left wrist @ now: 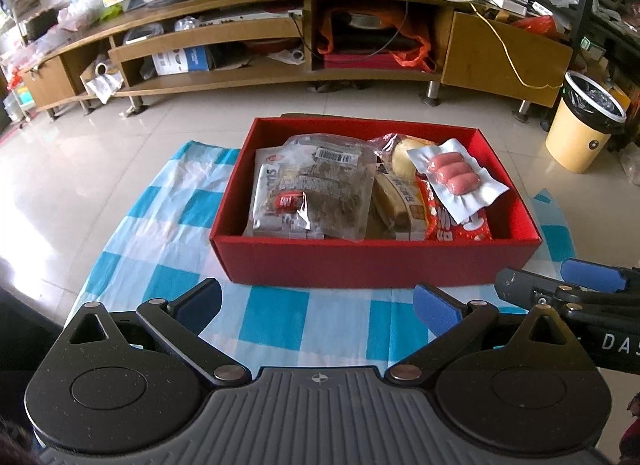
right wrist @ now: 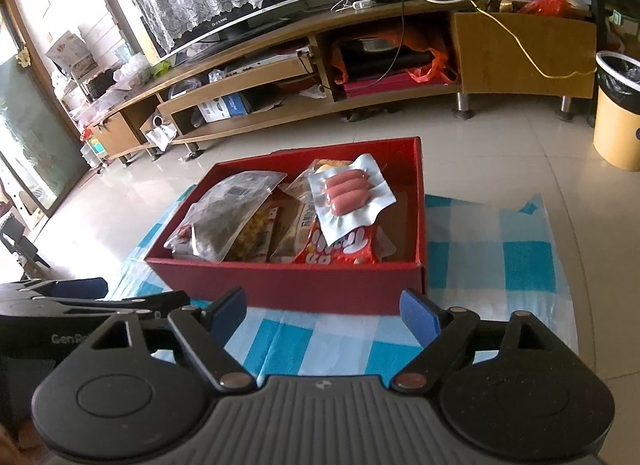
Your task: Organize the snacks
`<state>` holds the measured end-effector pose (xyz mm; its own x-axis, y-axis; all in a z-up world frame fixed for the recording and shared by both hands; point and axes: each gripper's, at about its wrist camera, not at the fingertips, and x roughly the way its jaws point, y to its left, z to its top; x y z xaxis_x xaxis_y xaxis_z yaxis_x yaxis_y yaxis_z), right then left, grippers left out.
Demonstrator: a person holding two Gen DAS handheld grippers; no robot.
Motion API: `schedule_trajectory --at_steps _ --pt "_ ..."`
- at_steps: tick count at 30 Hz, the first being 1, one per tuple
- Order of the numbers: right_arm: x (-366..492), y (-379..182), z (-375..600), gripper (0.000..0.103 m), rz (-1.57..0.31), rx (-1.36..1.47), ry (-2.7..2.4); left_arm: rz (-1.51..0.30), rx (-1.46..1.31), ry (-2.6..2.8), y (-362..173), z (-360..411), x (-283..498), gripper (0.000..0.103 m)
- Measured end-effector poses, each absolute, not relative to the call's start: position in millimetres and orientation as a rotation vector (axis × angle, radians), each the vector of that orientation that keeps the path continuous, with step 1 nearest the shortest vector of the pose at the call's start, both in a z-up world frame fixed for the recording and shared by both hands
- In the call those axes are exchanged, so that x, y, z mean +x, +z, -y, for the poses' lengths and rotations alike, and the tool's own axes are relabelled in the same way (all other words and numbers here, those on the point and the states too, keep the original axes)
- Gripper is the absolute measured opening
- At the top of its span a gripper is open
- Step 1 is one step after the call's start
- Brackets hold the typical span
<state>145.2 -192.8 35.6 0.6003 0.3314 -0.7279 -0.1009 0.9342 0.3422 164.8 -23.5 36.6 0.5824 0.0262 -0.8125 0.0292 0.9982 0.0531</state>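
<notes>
Both grippers' jaws gape wide — empty — before the red box (left wrist: 376, 265).

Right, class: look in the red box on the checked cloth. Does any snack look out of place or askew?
Mostly tidy, but the sausage pack stands out: it lies slanted on top of the red snack bag at the right end of the red box, not flat like the others. Nothing looks spilled or torn.
</notes>
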Motion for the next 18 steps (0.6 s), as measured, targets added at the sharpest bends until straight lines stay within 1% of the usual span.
schedule_trajectory --at_steps 18 --pt "101.3 44.6 188.4 0.086 -0.88 0.298 0.264 -0.933 0.069 -0.007 44.1 18.8 121.0 0.103"
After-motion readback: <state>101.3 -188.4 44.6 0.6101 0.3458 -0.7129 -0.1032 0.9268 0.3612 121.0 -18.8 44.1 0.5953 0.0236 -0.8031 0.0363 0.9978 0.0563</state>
